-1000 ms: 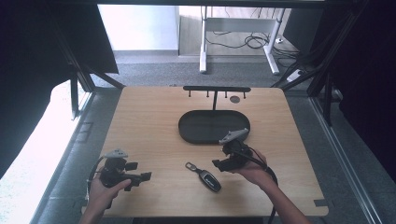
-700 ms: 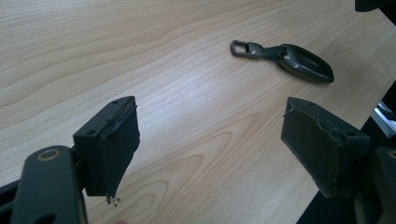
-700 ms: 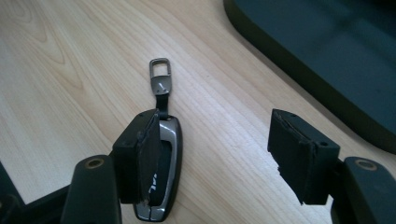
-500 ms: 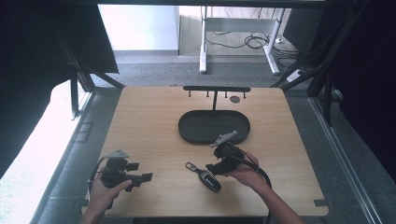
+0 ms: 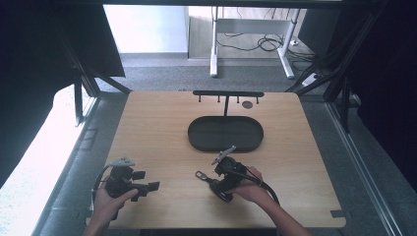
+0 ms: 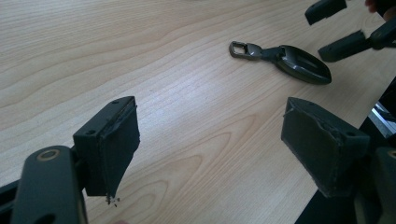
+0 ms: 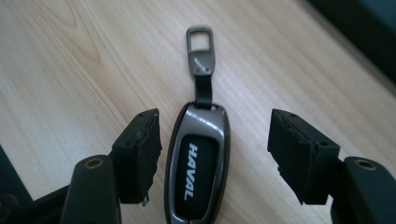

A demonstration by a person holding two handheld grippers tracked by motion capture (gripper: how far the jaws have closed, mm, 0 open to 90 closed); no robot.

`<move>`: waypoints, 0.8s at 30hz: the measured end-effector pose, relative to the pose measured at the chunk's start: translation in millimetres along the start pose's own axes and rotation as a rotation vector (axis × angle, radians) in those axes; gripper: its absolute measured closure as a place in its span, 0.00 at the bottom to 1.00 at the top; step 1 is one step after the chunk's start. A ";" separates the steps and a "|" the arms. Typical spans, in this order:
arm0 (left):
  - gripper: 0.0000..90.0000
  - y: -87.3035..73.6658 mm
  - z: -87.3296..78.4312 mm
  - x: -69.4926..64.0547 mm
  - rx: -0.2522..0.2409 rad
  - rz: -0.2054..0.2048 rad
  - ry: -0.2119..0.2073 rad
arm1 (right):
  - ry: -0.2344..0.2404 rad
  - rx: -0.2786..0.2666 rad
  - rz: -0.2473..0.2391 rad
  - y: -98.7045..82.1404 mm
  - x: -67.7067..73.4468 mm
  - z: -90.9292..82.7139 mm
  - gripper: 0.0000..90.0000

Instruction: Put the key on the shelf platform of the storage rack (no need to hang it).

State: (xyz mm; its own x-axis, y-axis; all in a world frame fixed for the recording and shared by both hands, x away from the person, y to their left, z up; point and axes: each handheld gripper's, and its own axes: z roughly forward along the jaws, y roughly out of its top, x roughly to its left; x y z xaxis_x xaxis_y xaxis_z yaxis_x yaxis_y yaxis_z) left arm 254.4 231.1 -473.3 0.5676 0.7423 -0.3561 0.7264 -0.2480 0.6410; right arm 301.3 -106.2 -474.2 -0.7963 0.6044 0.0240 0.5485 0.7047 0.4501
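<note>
Near the front edge of the pale wood-grain surface [image 5: 162, 123] lies a car key fob [image 7: 198, 163], a glossy dark oval shell with a metallic rim, a short strap and a rectangular metal loop at its far end. Seen along the right tool [image 7: 212, 154], the fob carries the white lettering HAVAL, and the tool's blocky black jaws stand wide apart on either side of it, touching neither flank. From above, that lettering is too small to read; there the right tool [image 5: 223, 177] hovers over the fob [image 5: 212, 181], and a dark, shallow oval tray [image 5: 196, 137] with a black hook rack [image 5: 227, 93] sits behind it. Off to the left, the left tool [image 6: 210, 140] is also spread open, its worn, frayed pads holding nothing.
</note>
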 end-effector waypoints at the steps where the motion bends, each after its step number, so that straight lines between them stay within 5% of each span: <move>1: 0.22 0.0 0.0 0.0 0.000 0.000 0.000 | 0.000 0.000 0.000 0.0 0.0 0.0 0.39; 8: 0.22 -0.2 0.7 -0.2 0.004 0.000 -0.001 | 0.004 0.064 -0.005 -8.3 5.3 17.6 0.40; 24: 0.22 -0.3 1.5 -0.6 0.006 0.001 -0.001 | -0.019 0.116 -0.007 -12.0 6.0 32.0 0.49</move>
State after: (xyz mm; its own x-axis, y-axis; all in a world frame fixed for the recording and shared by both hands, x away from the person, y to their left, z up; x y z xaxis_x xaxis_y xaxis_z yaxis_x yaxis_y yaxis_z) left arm 254.4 229.8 -474.2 0.5687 0.7412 -0.3566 0.7285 -0.2526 0.6368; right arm 298.2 -99.1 -508.0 -0.7961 0.6052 0.0040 0.5693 0.7466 0.3441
